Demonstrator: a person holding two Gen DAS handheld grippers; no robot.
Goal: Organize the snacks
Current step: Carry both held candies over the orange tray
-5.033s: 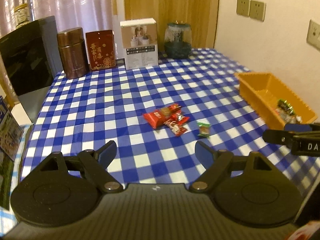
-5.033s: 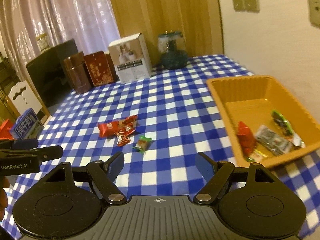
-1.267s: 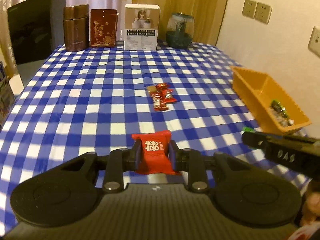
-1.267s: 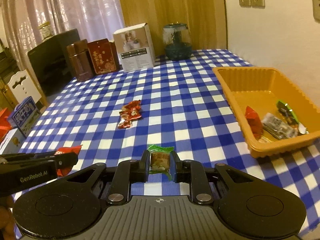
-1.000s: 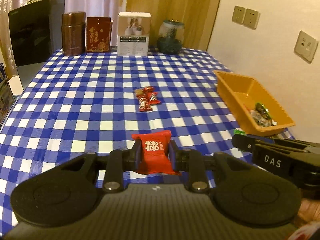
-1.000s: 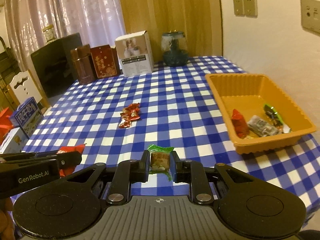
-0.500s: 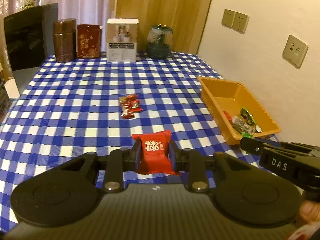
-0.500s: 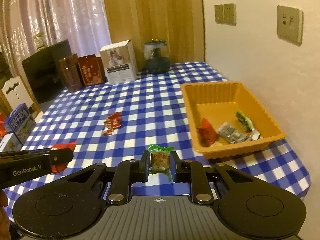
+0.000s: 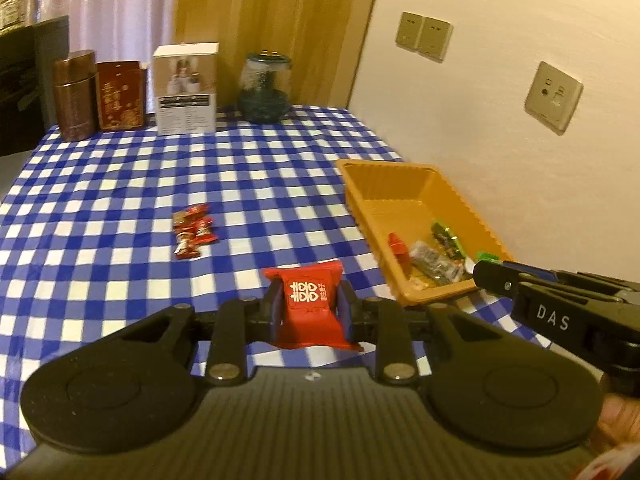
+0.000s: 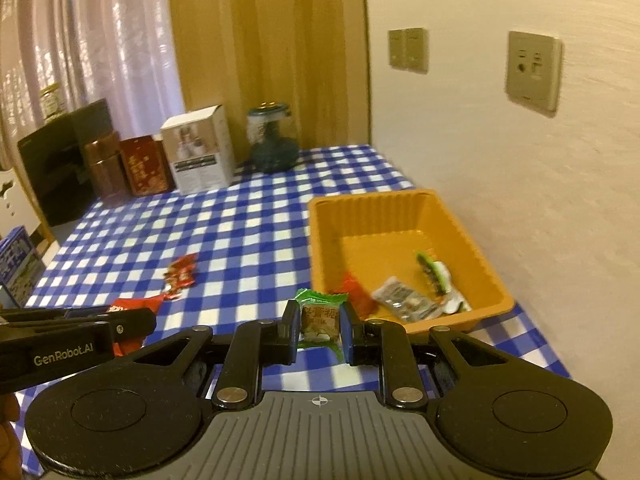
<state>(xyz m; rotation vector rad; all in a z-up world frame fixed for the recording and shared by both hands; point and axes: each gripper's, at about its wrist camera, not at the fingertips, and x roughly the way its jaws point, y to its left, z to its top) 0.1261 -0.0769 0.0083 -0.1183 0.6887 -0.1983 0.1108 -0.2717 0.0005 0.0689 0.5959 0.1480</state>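
Left wrist | left gripper (image 9: 309,312) jaws clamp red packet (image 9: 310,304) | right gripper (image 10: 320,330) jaws clamp green-edged candy (image 10: 320,318)

Two handheld black plastic grippers, UMI style.
Left gripper (image 9: 308,310): matte black ribbed body, two round discs, silver pivot screws, linkage arms, blue-lined jaws; white "GenRobot.AI" on its side. Right gripper (image 10: 319,330): same build, small crosshair mark on the body, white "DAS" lettering on its side.

Home dining room, checkered tablecloth (image 9: 120,184), curtains (image 10: 100,40)
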